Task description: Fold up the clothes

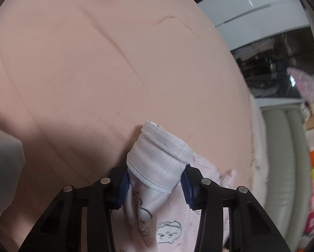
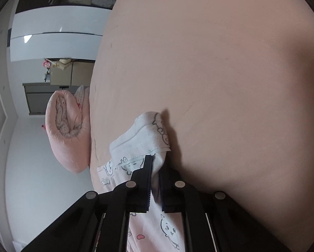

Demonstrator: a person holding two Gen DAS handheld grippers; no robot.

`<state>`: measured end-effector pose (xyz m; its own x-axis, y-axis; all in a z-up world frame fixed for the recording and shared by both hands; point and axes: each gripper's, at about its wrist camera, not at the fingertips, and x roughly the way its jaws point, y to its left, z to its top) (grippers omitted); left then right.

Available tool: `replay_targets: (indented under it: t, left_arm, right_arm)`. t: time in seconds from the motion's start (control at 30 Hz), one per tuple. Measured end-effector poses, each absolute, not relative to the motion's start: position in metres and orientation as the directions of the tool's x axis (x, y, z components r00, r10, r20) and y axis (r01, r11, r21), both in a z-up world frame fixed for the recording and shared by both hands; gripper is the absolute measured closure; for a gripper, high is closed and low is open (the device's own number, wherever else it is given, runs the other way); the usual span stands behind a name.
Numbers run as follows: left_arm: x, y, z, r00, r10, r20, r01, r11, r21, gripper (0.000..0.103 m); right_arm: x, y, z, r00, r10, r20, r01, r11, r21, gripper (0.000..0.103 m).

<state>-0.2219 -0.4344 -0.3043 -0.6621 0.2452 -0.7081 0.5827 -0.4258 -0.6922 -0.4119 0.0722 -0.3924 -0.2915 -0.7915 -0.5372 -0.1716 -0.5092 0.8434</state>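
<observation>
Peach-pink cotton sheet [image 1: 119,67] across nearly the whole surface, smooth but for a few long shallow creases, shadowed at the near left. Same sheet [image 2: 230,73] in the right wrist view, unwrinkled, darker along the right edge. Beyond the bed edge: glossy white cabinet fronts [image 1: 262,10], a dark glass panel [image 1: 278,63] full of blurred reflections, a pale grey padded bumper [image 1: 283,157]. On the other side, white wall [image 2: 41,168], a rolled pink quilt [image 2: 68,130] against the mattress, a beige box [image 2: 71,73] farther back.

Pink printed garment [image 1: 157,163], white cuff bunched up, lying on the sheet and pinched by the left gripper [image 1: 156,180]. Same garment [image 2: 144,138] clamped tight in the right gripper [image 2: 156,180], fingers nearly together.
</observation>
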Motion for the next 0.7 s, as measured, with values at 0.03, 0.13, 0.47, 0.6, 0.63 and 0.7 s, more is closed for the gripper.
replay_targets:
  t: [0.03,0.13,0.47,0.6,0.63,0.7]
  left_arm:
    - [-0.218,-0.438,-0.307,-0.680,0.265,-0.684,0.572,-0.391,-0.721,0.064]
    - [-0.212,-0.440,-0.316,-0.713,0.340,-0.613,0.530,-0.312,-0.789,0.063]
    - [-0.204,-0.429,-0.306,-0.665,0.331,-0.669,0.520,-0.437,-0.734,0.062]
    - [-0.209,-0.420,-0.302,-0.633,0.236,-0.737,0.560,-0.517,-0.647,0.081]
    - [-0.211,-0.415,-0.300,-0.617,0.212,-0.758,0.564,-0.552,-0.614,0.084]
    - [-0.215,-0.406,-0.296,-0.591,0.164,-0.790,0.570,-0.607,-0.553,0.088]
  right_arm:
    - [-0.411,0.072,-0.392,-0.290,-0.796,-0.530,-0.166,-0.504,0.848,0.097]
    - [-0.410,0.070,-0.391,-0.290,-0.816,-0.500,-0.133,-0.483,0.866,0.088]
    - [-0.405,0.042,-0.367,-0.203,-0.818,-0.538,0.028,-0.554,0.832,0.056]
    - [-0.403,0.054,-0.379,-0.226,-0.789,-0.571,-0.051,-0.576,0.816,0.096]
    - [-0.402,0.057,-0.383,-0.231,-0.780,-0.581,-0.066,-0.583,0.809,0.103]
    - [-0.399,0.060,-0.386,-0.248,-0.781,-0.573,-0.082,-0.573,0.816,0.103]
